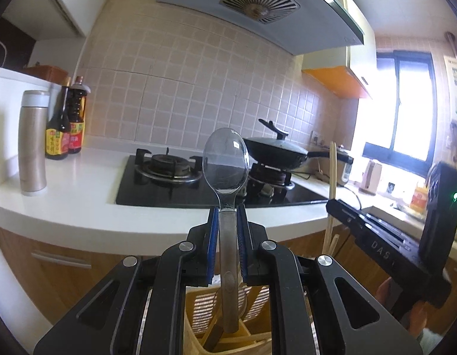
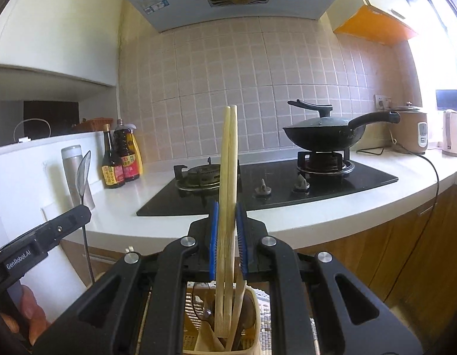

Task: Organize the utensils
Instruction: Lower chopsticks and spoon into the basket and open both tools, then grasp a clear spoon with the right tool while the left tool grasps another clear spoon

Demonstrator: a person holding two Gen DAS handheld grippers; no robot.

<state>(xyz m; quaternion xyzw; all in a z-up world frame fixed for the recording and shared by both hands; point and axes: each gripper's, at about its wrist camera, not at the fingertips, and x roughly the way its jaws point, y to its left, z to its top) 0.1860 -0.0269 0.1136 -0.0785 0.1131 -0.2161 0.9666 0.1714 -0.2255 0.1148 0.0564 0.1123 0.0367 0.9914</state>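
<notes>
My left gripper (image 1: 227,211) is shut on a metal spoon (image 1: 225,159), bowl pointing up, handle end hanging over a wooden utensil holder (image 1: 198,319) below. My right gripper (image 2: 227,207) is shut on a pair of wooden chopsticks (image 2: 229,153), held upright, their lower ends inside the slatted holder (image 2: 255,325) with other utensils. Each view shows the other gripper: the right one (image 1: 385,236) with the chopsticks (image 1: 332,171) at right, the left one (image 2: 51,230) with the spoon (image 2: 83,171) at left.
A white counter (image 1: 80,195) carries a black gas hob (image 1: 175,189) with a lidded wok (image 2: 323,133). A steel flask (image 1: 33,142) and sauce bottles (image 1: 65,124) stand at left. A rice cooker (image 2: 411,130) and kettle (image 2: 451,133) stand at right. Wooden cabinets run under the counter.
</notes>
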